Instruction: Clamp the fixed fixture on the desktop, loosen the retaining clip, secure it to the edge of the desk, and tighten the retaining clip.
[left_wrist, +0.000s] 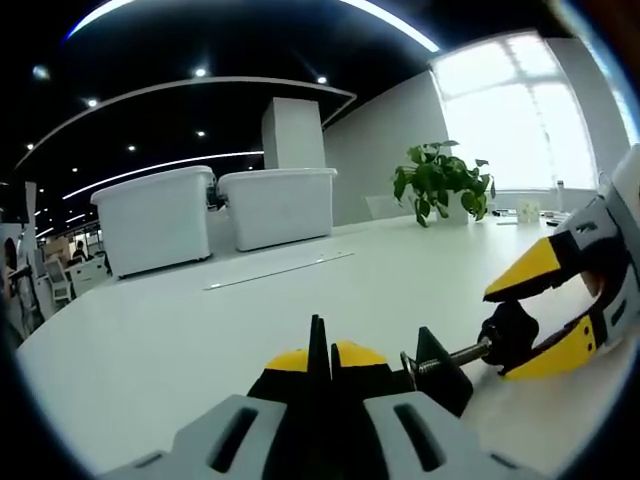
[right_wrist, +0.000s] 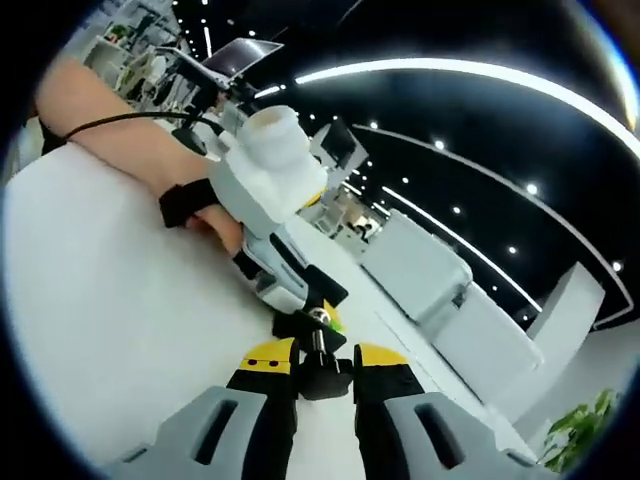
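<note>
My left gripper has its jaws clamped on the clamp low over the white counter, while my right gripper pinches the clamp's black screw knob.

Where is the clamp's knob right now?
In the left gripper view, the knob sits low right, between the right gripper's yellow tips, at the screw's end.

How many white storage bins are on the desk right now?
2. In the left gripper view, one white bin stands at far left, the second bin just right of it, beside the potted plant. Others could be hidden.
</note>
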